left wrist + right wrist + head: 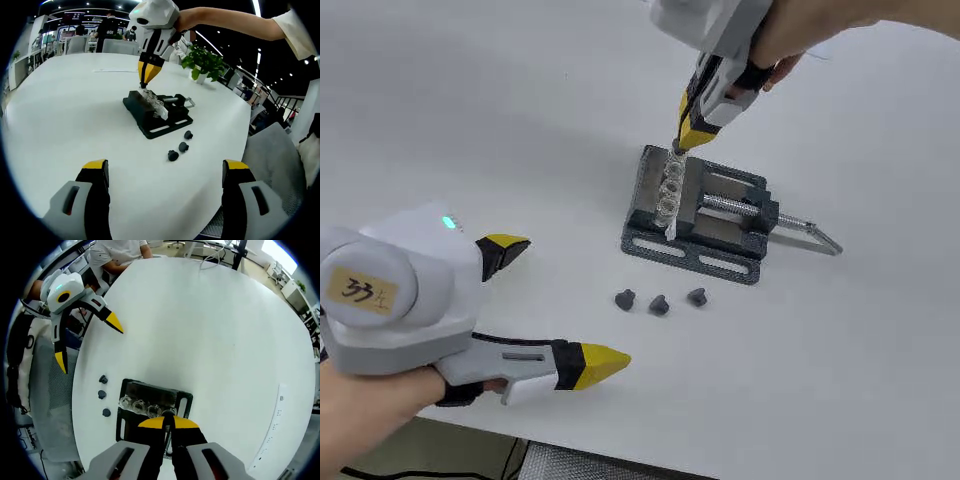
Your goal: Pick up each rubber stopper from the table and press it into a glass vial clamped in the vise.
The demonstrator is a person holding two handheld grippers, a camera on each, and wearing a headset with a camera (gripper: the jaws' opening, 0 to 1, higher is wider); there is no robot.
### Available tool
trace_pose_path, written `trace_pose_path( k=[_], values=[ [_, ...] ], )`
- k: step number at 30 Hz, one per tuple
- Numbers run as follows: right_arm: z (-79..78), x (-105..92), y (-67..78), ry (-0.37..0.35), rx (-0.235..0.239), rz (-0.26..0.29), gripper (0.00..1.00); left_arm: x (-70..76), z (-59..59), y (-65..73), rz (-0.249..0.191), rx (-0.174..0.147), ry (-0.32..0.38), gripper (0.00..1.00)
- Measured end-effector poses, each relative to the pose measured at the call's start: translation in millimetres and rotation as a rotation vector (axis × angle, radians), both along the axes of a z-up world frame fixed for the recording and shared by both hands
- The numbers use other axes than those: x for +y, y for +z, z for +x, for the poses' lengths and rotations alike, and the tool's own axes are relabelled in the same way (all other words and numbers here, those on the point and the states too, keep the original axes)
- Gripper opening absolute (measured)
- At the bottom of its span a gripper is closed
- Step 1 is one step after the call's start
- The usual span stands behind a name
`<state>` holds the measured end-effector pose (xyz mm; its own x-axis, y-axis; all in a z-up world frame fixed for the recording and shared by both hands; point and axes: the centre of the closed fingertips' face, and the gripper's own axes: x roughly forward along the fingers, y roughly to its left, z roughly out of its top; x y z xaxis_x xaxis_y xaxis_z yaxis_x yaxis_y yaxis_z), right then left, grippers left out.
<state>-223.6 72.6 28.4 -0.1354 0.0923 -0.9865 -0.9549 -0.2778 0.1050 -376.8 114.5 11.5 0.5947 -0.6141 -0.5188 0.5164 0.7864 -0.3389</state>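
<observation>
Hovering near table [620,430] edge, left gripper [575,300] wide; right gripper [680,146] narrow, perhaps touching end vial [676,166].

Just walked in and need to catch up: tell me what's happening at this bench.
A person works with a gripper in each hand. The right gripper, jaws together, points down onto the end of the row of glass vials clamped in the vise; whether it pinches a stopper is unclear. The left gripper hovers open over the table, holding nothing. Three rubber stoppers lie loose beside the vise.
</observation>
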Motion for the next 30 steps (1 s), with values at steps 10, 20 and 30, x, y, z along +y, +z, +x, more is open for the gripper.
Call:
trace_pose_path(
  k=[10, 20, 30],
  values=[
    [-0.2, 0.3, -0.3, 0.003, -0.008, 0.002, 0.0, 2.1, 2.4, 0.6, 0.002, -0.005, 0.009, 0.93],
    [0.2, -0.5, -1.5, -0.013, -0.006, 0.009, 0.0, 1.8, 1.6, -0.6, -0.001, 0.001, 0.012, 0.93],
    [2.4, -0.8, -0.3, 0.004, -0.017, -0.03, 0.0, 1.1, 3.2, 2.7, -0.004, -0.002, 0.014, 0.93]
  ],
)
